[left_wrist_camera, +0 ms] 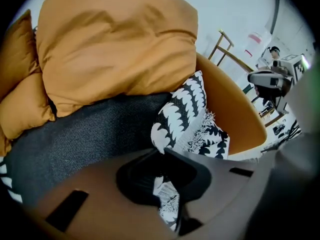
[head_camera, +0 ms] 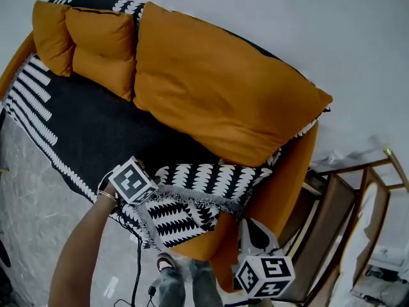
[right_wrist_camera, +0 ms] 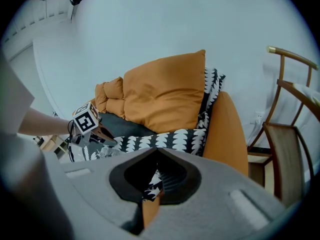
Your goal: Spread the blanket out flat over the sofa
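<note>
A black blanket (head_camera: 96, 133) with white patterned borders lies over the seat of the orange sofa (head_camera: 284, 184). Its right end is folded back in a patterned, fringed flap (head_camera: 204, 181) near the sofa's arm. My left gripper (head_camera: 146, 197) is at the flap's front edge. In the left gripper view it (left_wrist_camera: 167, 196) is shut, with a strip of the blanket (left_wrist_camera: 185, 114) pinched in its jaws. My right gripper (head_camera: 248, 224) hangs just off the sofa's front right corner, clear of the fabric. In its own view its jaws (right_wrist_camera: 150, 189) stand a narrow slit apart, with blanket and sofa showing through.
Three orange cushions (head_camera: 211, 88) lean along the sofa's back. A wooden chair (head_camera: 358, 203) stands close to the right of the sofa's arm. My feet (head_camera: 176, 274) and a black cable (head_camera: 137, 261) are on the floor in front.
</note>
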Tool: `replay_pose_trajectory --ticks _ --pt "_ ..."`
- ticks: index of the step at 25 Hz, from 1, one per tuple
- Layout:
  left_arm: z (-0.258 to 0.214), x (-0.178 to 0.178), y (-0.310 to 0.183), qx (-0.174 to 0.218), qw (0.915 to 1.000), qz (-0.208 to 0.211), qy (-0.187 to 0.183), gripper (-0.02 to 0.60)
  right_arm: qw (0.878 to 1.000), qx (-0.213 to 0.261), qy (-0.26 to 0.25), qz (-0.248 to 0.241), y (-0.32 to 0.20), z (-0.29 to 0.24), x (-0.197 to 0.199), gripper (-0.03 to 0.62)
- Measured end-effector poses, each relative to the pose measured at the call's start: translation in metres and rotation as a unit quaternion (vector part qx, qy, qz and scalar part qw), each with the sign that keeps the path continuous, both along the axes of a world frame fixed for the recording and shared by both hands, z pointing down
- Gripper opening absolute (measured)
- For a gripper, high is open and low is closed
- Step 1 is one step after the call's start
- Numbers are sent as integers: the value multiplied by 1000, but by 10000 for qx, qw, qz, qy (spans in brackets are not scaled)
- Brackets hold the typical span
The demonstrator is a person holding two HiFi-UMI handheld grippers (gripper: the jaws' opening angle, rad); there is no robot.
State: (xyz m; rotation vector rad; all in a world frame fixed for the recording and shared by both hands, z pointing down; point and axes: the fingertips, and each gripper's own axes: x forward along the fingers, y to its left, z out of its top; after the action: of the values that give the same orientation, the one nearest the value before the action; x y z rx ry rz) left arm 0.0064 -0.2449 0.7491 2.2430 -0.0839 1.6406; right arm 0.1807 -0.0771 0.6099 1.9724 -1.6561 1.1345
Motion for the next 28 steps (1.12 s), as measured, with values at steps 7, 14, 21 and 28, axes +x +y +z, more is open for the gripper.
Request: replay_pose_trajectory --ticks 7,14,21,28 --pt "-29 -4 17 164 9998 58 105 28 9998 147 55 123 15 -20 0 5" --pt "-66 1 40 225 9991 2 361 28 9990 246 37 363 44 -35 -3 5" --pt "-98 4 77 329 9987 55 396 27 9976 360 -51 588 77 -47 -6 5" --pt "-134 12 119 402 9967 -379 587 27 9956 441 -90 818 109 -65 0 5"
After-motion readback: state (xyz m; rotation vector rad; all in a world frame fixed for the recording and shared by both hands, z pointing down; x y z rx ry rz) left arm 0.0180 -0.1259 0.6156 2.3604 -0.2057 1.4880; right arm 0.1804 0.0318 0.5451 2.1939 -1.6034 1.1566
